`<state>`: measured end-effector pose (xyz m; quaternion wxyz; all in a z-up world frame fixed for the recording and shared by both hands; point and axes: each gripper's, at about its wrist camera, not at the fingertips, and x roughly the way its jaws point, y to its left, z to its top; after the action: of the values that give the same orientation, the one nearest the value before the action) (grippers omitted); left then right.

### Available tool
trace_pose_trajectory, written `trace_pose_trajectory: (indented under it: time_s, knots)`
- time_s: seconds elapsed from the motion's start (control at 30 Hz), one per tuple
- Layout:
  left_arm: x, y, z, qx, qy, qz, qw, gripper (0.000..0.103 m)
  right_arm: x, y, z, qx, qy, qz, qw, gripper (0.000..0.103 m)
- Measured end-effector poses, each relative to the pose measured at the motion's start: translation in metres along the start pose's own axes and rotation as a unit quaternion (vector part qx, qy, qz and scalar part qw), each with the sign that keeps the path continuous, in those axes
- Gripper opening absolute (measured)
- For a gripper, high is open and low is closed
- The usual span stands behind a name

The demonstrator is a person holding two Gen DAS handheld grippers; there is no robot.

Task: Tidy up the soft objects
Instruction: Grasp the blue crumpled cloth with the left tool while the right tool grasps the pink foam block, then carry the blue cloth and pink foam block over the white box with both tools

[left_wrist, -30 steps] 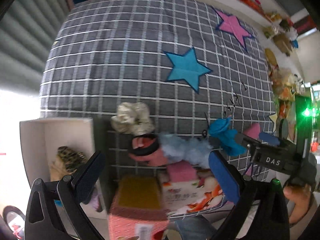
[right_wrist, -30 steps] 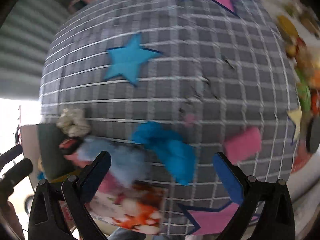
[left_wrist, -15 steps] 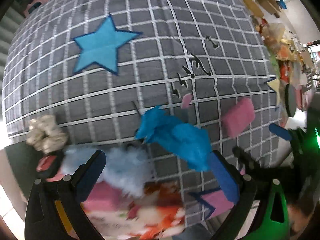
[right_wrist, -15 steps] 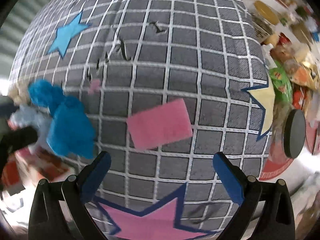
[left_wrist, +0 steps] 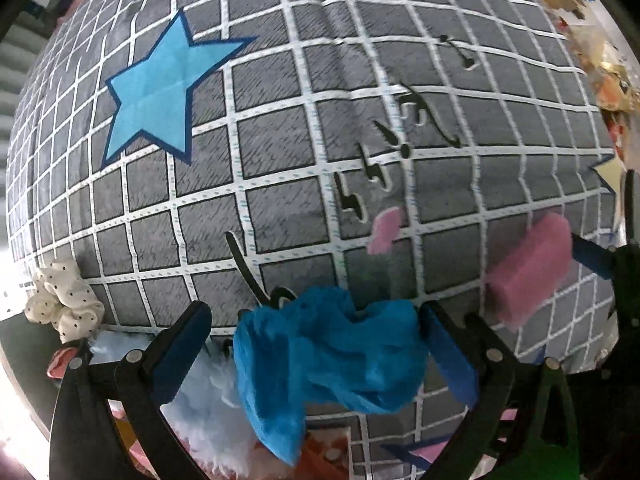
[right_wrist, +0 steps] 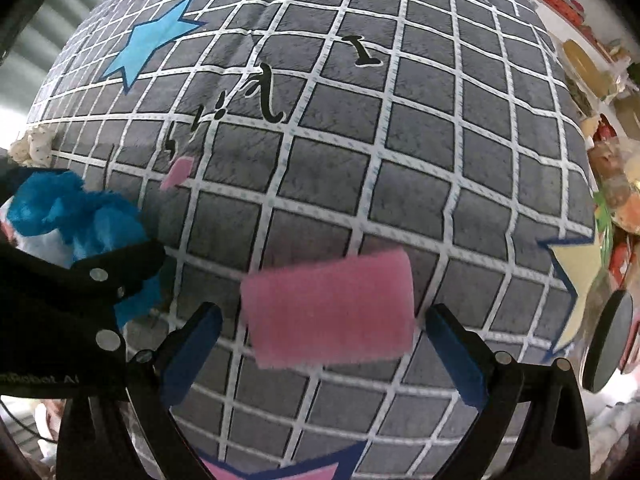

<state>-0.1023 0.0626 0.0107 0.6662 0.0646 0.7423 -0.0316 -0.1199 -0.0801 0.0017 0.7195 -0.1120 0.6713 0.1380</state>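
Both grippers spread: left gripper (left_wrist: 316,356) straddles the blue cloth (left_wrist: 328,364), right gripper (right_wrist: 320,348) the pink sponge (right_wrist: 328,308); closing shallow, either could slip free.

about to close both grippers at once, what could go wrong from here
Left gripper: the crumpled blue cloth lies against the white fluffy piece, so closing may snag both.

Right gripper: the pink sponge nearly fills the open jaws, so an off-centre close could push it aside.

The two grippers sit close together and might bump.
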Motion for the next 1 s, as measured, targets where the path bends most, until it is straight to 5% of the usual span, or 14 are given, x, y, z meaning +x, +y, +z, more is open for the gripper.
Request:
trace_pose_trajectory:
  time_s: [0.17,0.23,0.4,0.47,0.7,1.0]
  knots:
    - [0.01,0.003,0.002,-0.008,0.015,-0.004,0.9998,0.096,0.001,-0.003,0.009,-0.023,-0.015,-0.016,0.999,0.095]
    - [0.01,0.001,0.002,-0.007,0.015,-0.011,0.9998,0.091,-0.007,0.005,0.017,-0.029,-0.026,-0.02,0.999,0.073]
    - [0.004,-0.015,0.004,0.027,0.013,-0.019,0.9994,0.061,-0.014,0.005,0.025,-0.025,-0.014,-0.024,0.999,0.071]
    - [0.002,-0.021,0.006,0.031,0.014,-0.024,0.9991,0.04,-0.022,-0.007,0.025,-0.006,-0.012,-0.015,1.0,0.071]
    - [-0.039,-0.016,-0.006,0.023,-0.026,-0.055,0.9979,0.034,-0.056,-0.049,0.031,0.079,-0.017,0.022,0.996,0.071]
    - [-0.11,-0.026,-0.057,0.078,-0.088,-0.082,0.9897,0.034,-0.103,-0.042,0.001,0.105,-0.022,0.03,0.994,0.071]
